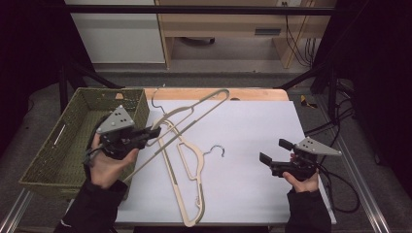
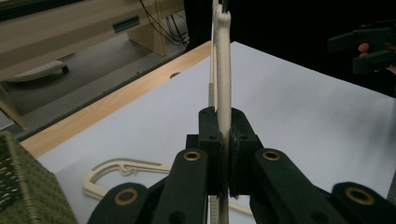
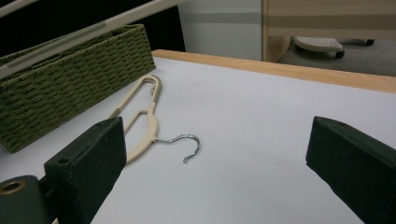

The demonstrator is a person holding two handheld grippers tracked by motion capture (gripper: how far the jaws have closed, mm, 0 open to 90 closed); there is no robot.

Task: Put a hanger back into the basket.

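Beige hanger (image 1: 194, 114) clamped in left claw (image 1: 154, 132); right claw (image 1: 272, 154) wide, empty; no writing legible

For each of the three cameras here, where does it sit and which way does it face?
High view: above the person's side, looking forward and down on the table; both forearms, left gripper, right gripper.
Left gripper view: rides the left gripper, looking along shut jaws clamping the held hanger.
Right gripper view: rides the right gripper, looking between open jaws at the lying hanger and basket.
Shared: the lying hanger appears in all three.
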